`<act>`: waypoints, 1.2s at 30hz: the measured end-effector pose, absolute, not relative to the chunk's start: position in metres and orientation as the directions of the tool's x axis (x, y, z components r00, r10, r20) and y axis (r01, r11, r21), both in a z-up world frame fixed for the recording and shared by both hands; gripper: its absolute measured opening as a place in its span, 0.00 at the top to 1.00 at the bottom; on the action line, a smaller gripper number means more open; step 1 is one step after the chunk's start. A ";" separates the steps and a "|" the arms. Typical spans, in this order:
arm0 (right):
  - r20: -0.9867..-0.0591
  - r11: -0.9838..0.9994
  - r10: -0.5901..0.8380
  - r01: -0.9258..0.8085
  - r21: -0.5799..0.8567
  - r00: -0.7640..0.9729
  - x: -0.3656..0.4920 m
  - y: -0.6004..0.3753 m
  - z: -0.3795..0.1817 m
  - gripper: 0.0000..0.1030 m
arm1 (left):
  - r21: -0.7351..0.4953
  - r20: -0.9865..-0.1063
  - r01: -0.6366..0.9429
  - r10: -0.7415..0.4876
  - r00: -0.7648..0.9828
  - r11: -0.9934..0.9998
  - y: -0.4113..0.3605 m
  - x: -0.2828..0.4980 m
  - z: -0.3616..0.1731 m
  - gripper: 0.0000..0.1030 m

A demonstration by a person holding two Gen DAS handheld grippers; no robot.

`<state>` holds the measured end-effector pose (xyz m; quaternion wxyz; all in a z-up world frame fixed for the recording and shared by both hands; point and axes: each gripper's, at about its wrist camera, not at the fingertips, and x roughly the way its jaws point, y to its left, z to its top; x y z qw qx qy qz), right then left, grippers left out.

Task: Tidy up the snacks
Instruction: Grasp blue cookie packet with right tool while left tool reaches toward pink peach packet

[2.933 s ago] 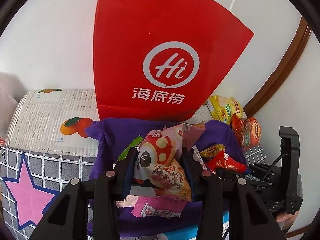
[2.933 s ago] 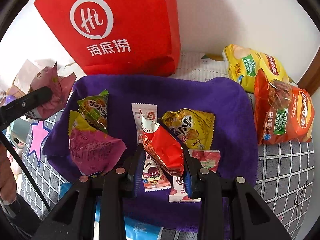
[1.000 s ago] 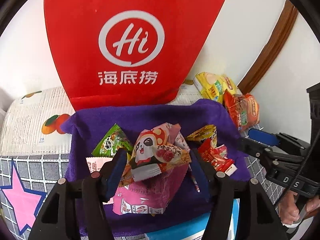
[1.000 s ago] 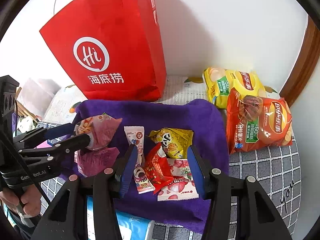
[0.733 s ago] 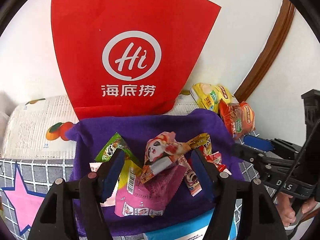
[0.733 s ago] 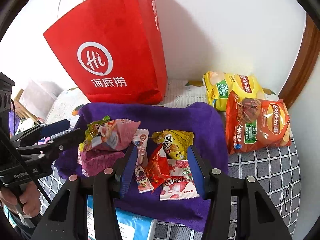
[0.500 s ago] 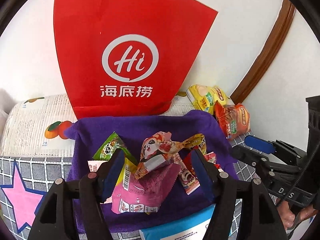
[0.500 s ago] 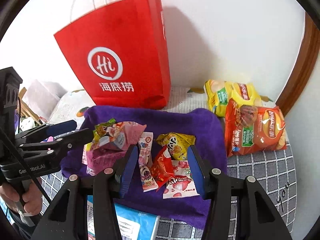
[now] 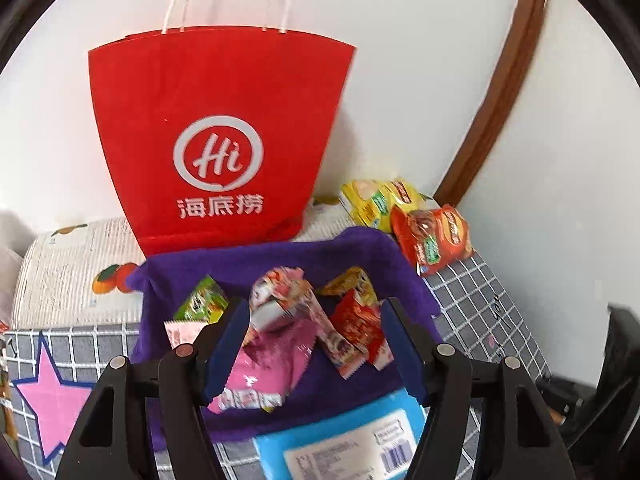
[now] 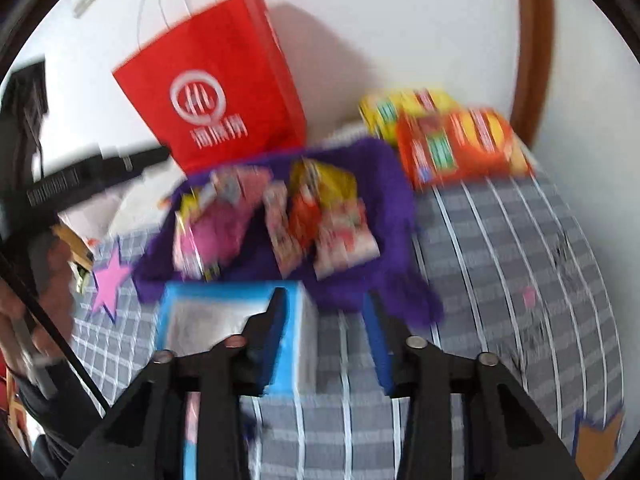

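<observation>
Just ahead of our left gripper (image 9: 312,344), hanging wide and empty, we are eyeing the panda snack packet (image 9: 280,300), long axis tilted leftward.

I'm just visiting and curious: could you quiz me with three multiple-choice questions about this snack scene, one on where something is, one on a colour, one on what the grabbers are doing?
1. Where does the red paper bag stand?
A. Behind the purple cloth, against the wall
B. On the blue box
C. On top of the chip bags

2. What colour is the cloth under the small snack packets?
A. Green
B. Purple
C. White

3. What is the left gripper doing?
A. Clamping the red bag's handles
B. Squeezing a chip bag
C. Open, holding nothing

Answers: 1 A, the bag rises just behind the cloth. 2 B, purple shows all around the packets. 3 C, its jaws stand wide apart, with the packets lying on the cloth beyond.
</observation>
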<state>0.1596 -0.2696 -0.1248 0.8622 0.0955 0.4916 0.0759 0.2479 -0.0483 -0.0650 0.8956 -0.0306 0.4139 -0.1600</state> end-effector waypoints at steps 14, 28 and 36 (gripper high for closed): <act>-0.862 0.925 0.379 -0.129 0.356 0.338 0.069 -0.200 -0.191 0.65 | -0.107 -0.772 0.191 -0.202 0.603 0.976 -0.010 0.138 -0.061 0.35; -0.863 0.936 0.334 -0.028 0.350 0.379 0.071 -0.161 -0.216 0.64 | -0.182 -0.813 0.057 -0.183 0.553 0.982 0.064 0.070 -0.106 0.35; -0.881 0.968 0.249 -0.118 0.219 0.403 0.079 -0.134 -0.216 0.62 | -0.227 -0.821 0.020 -0.203 0.533 0.974 0.077 0.061 -0.121 0.35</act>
